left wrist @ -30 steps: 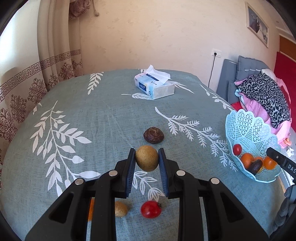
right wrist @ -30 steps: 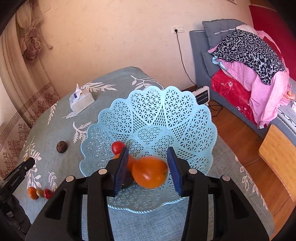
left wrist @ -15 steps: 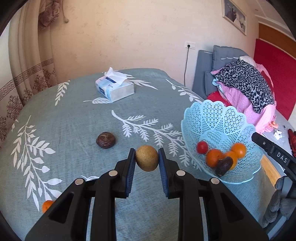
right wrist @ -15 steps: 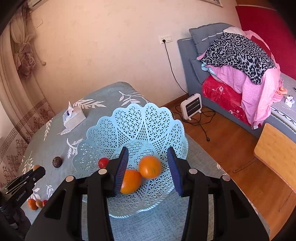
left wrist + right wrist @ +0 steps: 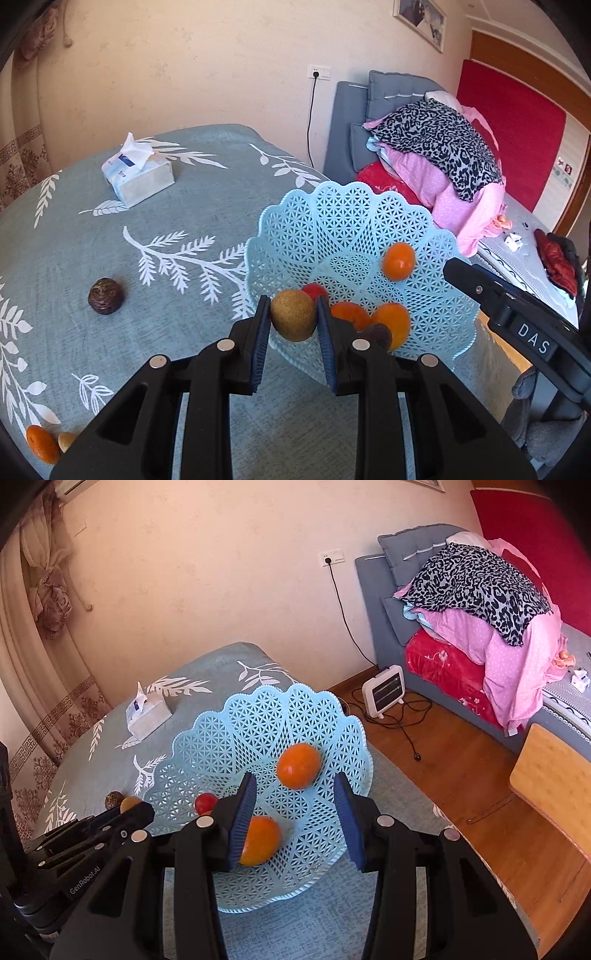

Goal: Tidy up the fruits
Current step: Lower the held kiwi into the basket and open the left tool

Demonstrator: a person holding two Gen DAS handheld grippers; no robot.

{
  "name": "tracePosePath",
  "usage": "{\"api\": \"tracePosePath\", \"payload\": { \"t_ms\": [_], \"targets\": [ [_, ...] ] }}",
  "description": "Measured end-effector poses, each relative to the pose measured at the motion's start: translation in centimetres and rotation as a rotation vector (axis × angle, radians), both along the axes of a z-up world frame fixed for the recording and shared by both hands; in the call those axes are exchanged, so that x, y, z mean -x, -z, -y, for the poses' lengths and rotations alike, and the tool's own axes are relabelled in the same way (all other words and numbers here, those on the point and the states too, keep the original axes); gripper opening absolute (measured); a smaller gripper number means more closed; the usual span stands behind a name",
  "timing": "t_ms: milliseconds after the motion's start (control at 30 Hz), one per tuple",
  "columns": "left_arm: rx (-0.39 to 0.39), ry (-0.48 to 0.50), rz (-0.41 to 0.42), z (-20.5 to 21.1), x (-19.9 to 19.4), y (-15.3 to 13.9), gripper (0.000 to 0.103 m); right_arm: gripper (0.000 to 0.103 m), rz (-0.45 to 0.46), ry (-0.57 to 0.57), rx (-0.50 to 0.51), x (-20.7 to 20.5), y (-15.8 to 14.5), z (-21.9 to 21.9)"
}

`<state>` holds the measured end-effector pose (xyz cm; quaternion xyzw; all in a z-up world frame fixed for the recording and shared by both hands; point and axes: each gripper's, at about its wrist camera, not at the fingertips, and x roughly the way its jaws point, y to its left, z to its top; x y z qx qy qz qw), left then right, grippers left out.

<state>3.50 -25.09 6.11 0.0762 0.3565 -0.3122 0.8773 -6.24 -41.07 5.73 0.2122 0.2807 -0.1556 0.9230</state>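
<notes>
My left gripper (image 5: 292,301) is shut on a round tan fruit (image 5: 293,321), held just over the near left rim of the light blue lattice basket (image 5: 351,221). In the basket lie oranges (image 5: 398,261), a red tomato (image 5: 314,290) and a dark fruit (image 5: 378,336). My right gripper (image 5: 294,779) stands open above the basket (image 5: 258,716) with nothing pinched. One orange (image 5: 298,765) rests on the basket wall beyond its pads and another orange (image 5: 260,840) lies below. On the cloth remain a dark brown fruit (image 5: 105,296), an orange (image 5: 42,443) and a small tan fruit (image 5: 66,439).
A tissue box (image 5: 138,177) stands at the back of the leaf-patterned table (image 5: 166,229). The basket sits near the table's right edge. Beyond that edge are wooden floor, a small heater (image 5: 384,690), a wooden board (image 5: 554,775) and a bed piled with clothes (image 5: 436,147).
The left gripper carried the tan fruit rightward from over the cloth to the basket's rim. The orange that was between the right gripper's fingers now lies in the basket, and that gripper drew back slightly.
</notes>
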Motion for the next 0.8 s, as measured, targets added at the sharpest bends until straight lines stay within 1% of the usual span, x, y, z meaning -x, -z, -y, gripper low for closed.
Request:
{"api": "tracePosePath", "payload": {
  "t_ms": [133,167,200,233,367,533,567,600,633,733,800],
  "targets": [
    [0.007,0.030,-0.008,0.7,0.1,0.4,0.026,0.045,-0.002,0.005,-0.005,0.0,0.2,0.3],
    [0.011,0.030,-0.012,0.7,0.0,0.4,0.031,0.045,-0.002,0.007,-0.006,-0.1,0.1,0.3],
    [0.014,0.025,-0.013,0.6,0.0,0.4,0.043,0.045,-0.001,0.009,-0.005,-0.1,0.1,0.3],
    [0.017,0.016,-0.008,0.5,-0.1,0.4,0.047,0.045,-0.001,0.012,-0.006,0.0,0.1,0.4],
    [0.027,-0.001,-0.002,-0.2,-0.1,-0.1,0.048,0.045,0.002,0.013,-0.007,0.0,0.1,0.3],
    [0.031,-0.039,0.029,-1.6,0.2,-0.9,0.049,0.045,0.005,0.000,0.008,0.0,-0.1,-0.3],
    [0.029,-0.048,0.033,-1.8,0.3,-1.0,0.051,0.045,0.007,-0.002,0.014,0.0,-0.2,-0.6],
    [0.027,-0.059,0.036,-2.1,0.3,-1.1,0.056,0.045,0.009,-0.005,0.021,0.0,-0.3,-0.8],
    [0.026,-0.068,0.038,-2.4,0.3,-1.2,0.059,0.045,0.011,-0.007,0.028,0.0,-0.4,-1.0],
    [0.025,-0.092,0.044,-3.2,0.5,-1.5,0.062,0.045,0.018,-0.014,0.036,0.1,-0.7,-1.5],
    [0.026,-0.102,0.042,-3.7,0.6,-1.7,0.068,0.045,0.023,-0.019,0.037,0.2,-0.8,-1.9]
  ]
}}
